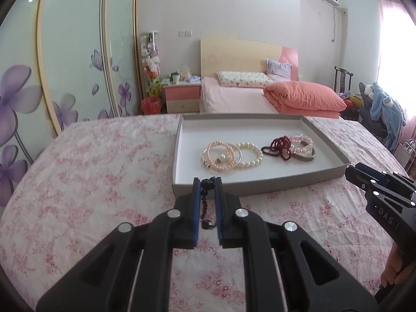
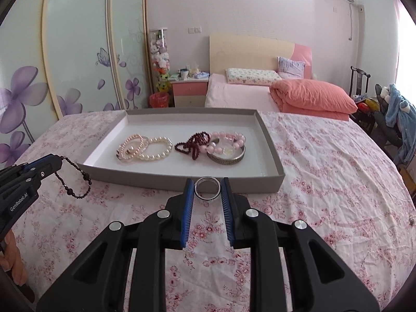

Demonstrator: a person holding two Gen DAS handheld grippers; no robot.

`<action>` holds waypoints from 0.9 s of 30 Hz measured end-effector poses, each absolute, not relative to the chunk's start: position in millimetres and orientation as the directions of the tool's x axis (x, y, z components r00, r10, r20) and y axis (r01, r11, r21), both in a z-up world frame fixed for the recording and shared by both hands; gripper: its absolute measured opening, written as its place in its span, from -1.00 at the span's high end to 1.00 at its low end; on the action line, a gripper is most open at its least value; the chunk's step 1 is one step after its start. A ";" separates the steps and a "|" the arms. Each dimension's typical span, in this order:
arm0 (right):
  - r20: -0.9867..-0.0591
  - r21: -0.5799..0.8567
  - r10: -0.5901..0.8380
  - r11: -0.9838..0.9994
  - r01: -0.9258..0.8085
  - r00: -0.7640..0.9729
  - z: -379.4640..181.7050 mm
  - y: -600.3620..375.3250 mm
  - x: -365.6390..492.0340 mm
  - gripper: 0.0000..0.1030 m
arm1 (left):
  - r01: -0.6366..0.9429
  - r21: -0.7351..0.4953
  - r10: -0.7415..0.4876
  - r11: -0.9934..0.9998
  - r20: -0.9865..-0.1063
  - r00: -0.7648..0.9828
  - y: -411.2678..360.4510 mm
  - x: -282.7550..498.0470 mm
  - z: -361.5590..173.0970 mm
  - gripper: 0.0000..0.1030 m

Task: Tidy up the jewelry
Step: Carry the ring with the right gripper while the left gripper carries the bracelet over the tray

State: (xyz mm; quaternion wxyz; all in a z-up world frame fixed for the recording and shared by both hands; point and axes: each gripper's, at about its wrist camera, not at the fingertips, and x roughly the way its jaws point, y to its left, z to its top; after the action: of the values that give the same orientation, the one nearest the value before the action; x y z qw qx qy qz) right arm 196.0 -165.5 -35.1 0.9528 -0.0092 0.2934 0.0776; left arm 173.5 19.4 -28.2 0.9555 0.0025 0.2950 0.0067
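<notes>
A shallow grey tray lies on the flowered bedspread. Inside it are pink pearl bracelets, a white pearl bracelet, a dark red bead string, pink bead bracelets and a silver bangle. My left gripper is shut on a black bead bracelet, which dangles below its fingers, just before the tray's near-left corner. My right gripper is shut on a silver ring just before the tray's near wall.
The bedspread stretches wide on both sides of the tray. Behind it stand a second bed with an orange quilt, a pink nightstand, wardrobe doors on the left and a chair with clothes at the right.
</notes>
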 end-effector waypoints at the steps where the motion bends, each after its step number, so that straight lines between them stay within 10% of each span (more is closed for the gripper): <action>1: -0.550 0.027 0.145 0.987 -0.157 0.823 -32.6 -164.8 194.4 0.56 | -0.010 0.016 0.018 1.000 -0.553 0.833 17.7 171.7 -25.6 0.78; 27: -0.336 0.038 0.153 0.988 -0.149 0.929 17.4 -165.0 176.2 0.56 | 0.025 0.057 0.001 0.998 -0.414 0.910 -10.3 159.0 17.3 0.78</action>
State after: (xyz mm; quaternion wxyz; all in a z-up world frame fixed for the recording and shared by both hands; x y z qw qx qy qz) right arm 176.2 -165.0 17.4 0.9821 0.0060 0.1716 0.0770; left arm 159.0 -10.3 17.3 0.9769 0.0304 0.2116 -0.0060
